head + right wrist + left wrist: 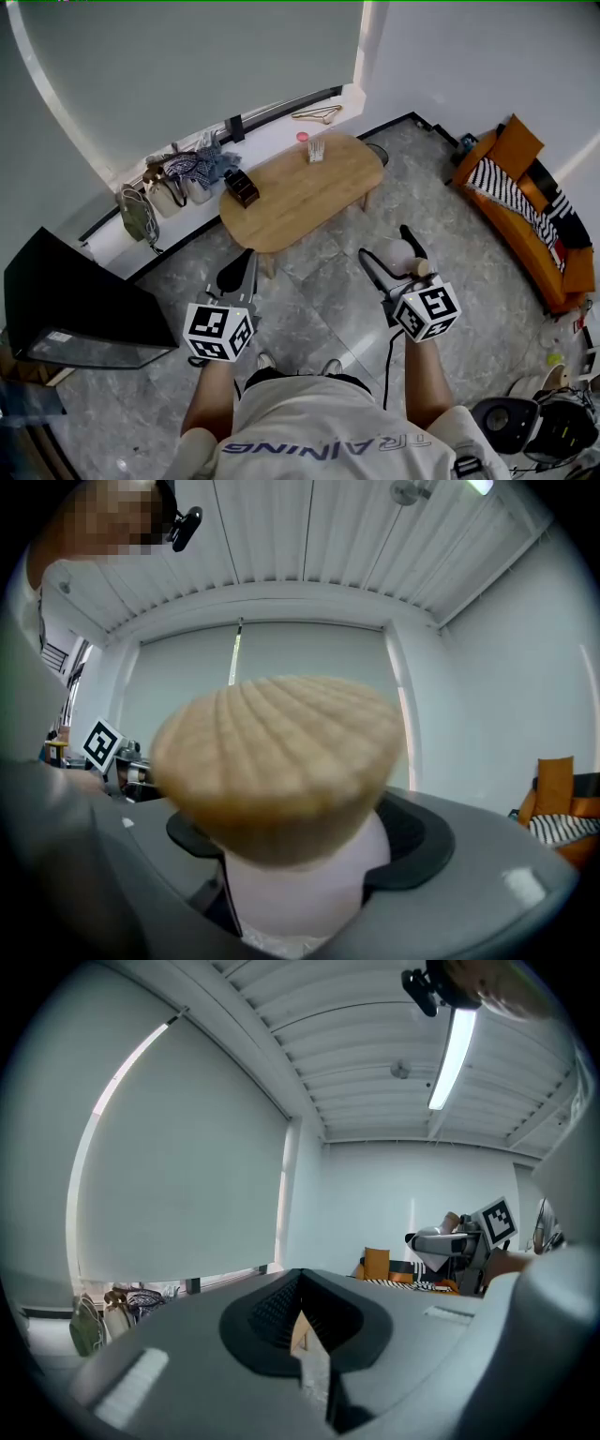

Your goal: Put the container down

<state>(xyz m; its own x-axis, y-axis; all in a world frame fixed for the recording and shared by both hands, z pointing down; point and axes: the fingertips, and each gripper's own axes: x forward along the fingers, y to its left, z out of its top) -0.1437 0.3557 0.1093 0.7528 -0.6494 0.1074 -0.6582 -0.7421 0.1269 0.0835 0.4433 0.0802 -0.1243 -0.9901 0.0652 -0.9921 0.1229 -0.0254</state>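
My right gripper (392, 251) clamps the wooden-lidded white container (300, 883) well short of the oval wooden table (300, 197), left gripper (241, 269) closed empty; tipping it on the way could shed the lid (281, 752).

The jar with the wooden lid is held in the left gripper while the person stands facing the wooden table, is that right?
Not quite. The jar with the wooden lid is held in the right gripper, not the left gripper; the right gripper view shows its jaws closed around it. The person does stand facing the wooden table.
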